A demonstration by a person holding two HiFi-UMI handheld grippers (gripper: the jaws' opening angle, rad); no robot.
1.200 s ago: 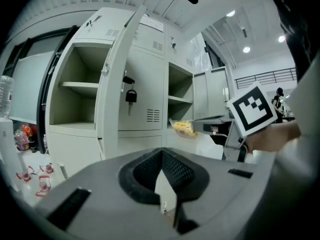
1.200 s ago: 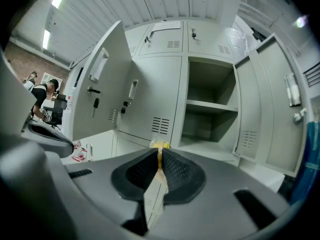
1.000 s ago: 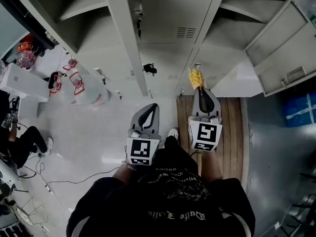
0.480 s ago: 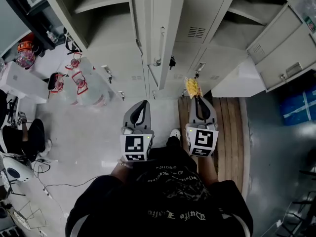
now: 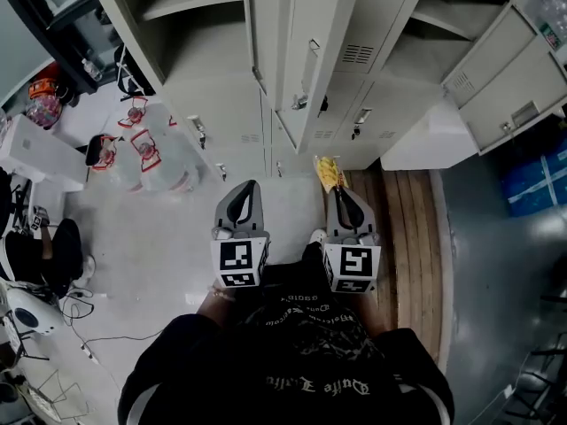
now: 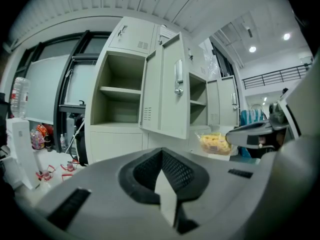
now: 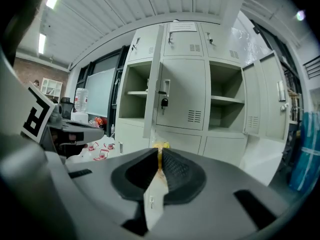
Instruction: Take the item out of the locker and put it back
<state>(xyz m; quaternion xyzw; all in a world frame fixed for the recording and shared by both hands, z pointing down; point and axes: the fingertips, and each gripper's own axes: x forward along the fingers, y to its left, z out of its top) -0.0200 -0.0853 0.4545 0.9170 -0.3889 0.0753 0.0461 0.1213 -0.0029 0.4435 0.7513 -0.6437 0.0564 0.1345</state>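
The right gripper [image 5: 340, 193] is clenched on the yellow snack bag [image 5: 328, 173]. The bag sticks out past the gripper's tips, in the air in front of the lockers [image 5: 372, 104] and outside every compartment. In the head view the left gripper [image 5: 249, 187] is held beside it, apart to the left. Both grippers point toward the lockers. An open locker door [image 5: 312, 51] juts out above and between the two grippers. A wooden platform [image 5: 407, 228] lies under the right gripper. To the left, large water bottles [image 5: 155, 162] with red handles stand on the pale floor [image 5: 159, 237]. The person's black shirt [image 5: 301, 361] fills the bottom of the view.

In the left gripper view, that gripper's jaws meet tip to tip with nothing between them. Past them is an open compartment with one shelf [image 6: 117, 91], and the open door hangs edge-on to its right. The bag shows at the right, hanging from the right gripper's tips in front of the lower lockers.

In the right gripper view, the jaws press together on the bag's clear edge, and its yellow contents show just above where they meet. Behind them is a closed door with a dark lock [image 7: 163, 103], with open compartments on either side. The left gripper reaches in from the left edge, and its marker cube [image 7: 35, 119] is partly in view.
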